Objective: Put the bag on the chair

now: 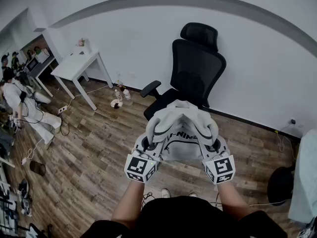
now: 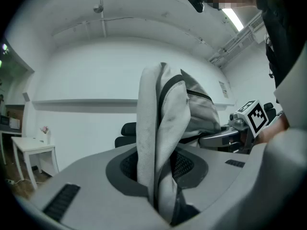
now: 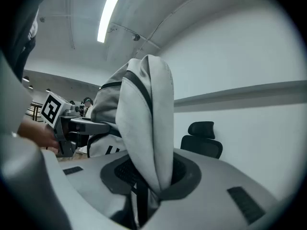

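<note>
A light grey bag [image 1: 181, 133] with dark trim hangs in the air between my two grippers, in front of a black office chair [image 1: 194, 73]. The left gripper [image 1: 147, 144] is shut on the bag's left strap [image 2: 158, 143], which stands up from between its jaws. My right gripper [image 1: 215, 145] is shut on the right strap [image 3: 146, 133] in the same way. The bag is held over the floor, on the near side of the chair's seat. In each gripper view the chair's headrest [image 3: 201, 128] shows beyond the strap.
A white table [image 1: 75, 66] stands at the back left, with bottles [image 1: 121, 92] on the wooden floor beside it. A person [image 1: 20, 105] sits at far left among cables. A dark round object [image 1: 280, 184] lies at right. A white wall runs behind the chair.
</note>
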The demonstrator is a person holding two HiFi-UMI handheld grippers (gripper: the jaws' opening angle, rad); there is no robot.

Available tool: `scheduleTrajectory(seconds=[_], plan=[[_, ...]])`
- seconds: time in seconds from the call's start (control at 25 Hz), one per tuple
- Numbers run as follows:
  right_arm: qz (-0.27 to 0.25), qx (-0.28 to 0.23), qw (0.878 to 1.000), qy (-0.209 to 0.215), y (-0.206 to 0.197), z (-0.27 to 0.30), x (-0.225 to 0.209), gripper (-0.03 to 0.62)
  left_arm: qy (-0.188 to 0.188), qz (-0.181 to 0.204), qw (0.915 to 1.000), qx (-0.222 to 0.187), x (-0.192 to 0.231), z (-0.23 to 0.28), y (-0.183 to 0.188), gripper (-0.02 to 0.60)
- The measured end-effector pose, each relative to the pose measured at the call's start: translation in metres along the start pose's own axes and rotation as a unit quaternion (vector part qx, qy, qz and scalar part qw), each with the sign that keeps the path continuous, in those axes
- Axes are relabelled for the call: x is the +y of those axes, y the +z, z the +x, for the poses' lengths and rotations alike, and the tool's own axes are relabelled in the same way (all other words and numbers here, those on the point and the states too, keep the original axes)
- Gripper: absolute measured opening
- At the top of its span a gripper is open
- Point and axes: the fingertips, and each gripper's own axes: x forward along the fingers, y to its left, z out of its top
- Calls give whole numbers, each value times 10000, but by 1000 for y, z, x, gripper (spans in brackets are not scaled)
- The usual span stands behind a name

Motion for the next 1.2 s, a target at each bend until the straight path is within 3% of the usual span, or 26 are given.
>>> scheduleTrajectory(seconds=[0.72, 1.2], plan=[[214, 44, 9998, -45, -5, 13, 15, 112, -123, 382, 9992, 34, 18, -2, 0, 114], [174, 11, 9996, -244, -10, 38, 52, 114, -317, 204, 9993, -49, 57, -18, -15, 114]])
